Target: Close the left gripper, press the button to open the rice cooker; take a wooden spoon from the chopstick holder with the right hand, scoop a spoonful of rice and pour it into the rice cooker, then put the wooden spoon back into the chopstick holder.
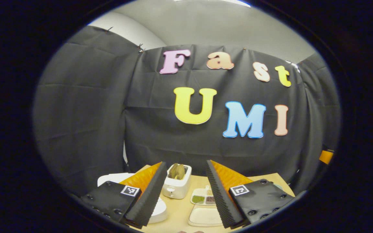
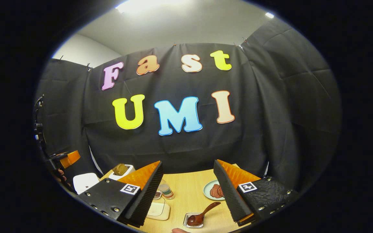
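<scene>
In the left gripper view, a white chopstick holder (image 1: pixel 176 187) with wooden spoon heads (image 1: pixel 176 171) sticking out stands on the tan table, straight ahead between my fingers. The white rice cooker (image 1: pixel 113 178) sits at the left, partly hidden behind my left finger. My left gripper (image 1: pixel 186 163) hangs open above the table, holding nothing. In the right gripper view, the same holder (image 2: pixel 121 171) and rice cooker (image 2: pixel 84 182) are at the far left. My right gripper (image 2: pixel 188 163) is open and empty. The left gripper (image 2: pixel 66 160), held by a hand, is at the left edge.
A divided dish of green and brown grains (image 1: pixel 202 197) and a pale shallow tray (image 1: pixel 206 216) lie near the left gripper. Below the right gripper are a brown spoon in a small clear dish (image 2: pixel 199 217), a small jar (image 2: pixel 166 191) and a plate with brown food (image 2: pixel 215 191).
</scene>
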`<state>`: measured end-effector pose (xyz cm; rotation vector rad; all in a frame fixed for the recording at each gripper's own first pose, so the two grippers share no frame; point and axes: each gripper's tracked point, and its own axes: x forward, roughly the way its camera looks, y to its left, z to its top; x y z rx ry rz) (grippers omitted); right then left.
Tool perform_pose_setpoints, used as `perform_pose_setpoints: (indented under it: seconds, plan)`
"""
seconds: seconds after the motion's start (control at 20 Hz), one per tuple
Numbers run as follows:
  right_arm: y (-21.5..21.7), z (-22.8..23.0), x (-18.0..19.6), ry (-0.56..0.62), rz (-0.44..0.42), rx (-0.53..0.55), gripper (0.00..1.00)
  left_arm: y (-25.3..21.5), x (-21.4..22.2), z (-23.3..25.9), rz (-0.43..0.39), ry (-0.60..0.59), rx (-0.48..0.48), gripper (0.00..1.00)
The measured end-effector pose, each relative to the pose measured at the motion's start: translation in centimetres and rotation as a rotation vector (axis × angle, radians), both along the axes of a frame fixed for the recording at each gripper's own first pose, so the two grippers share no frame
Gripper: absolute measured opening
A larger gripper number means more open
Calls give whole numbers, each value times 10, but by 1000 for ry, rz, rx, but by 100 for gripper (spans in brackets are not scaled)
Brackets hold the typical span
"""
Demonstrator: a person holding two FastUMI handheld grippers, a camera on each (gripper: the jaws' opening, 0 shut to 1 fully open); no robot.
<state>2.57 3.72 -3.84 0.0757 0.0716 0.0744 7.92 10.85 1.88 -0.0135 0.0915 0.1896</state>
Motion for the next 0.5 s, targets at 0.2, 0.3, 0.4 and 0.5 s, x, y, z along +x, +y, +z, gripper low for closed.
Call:
perform_pose_setpoints:
  seconds: [0.2,0.3,0.4,0.5]
  plan:
    - [4,13,-4,-25,6,11,95,-56,-16,17,-89,-22,15,88]
    - [8,17,-7,-37,14,3,95,-71,-24,26,-118,-45,28,90]
    - [13,17,-10,-41,23,-5,95,-84,-29,29,-147,-68,21,92]
    - [17,15,-13,-39,34,-10,95,-88,-32,25,-157,-54,25,95]
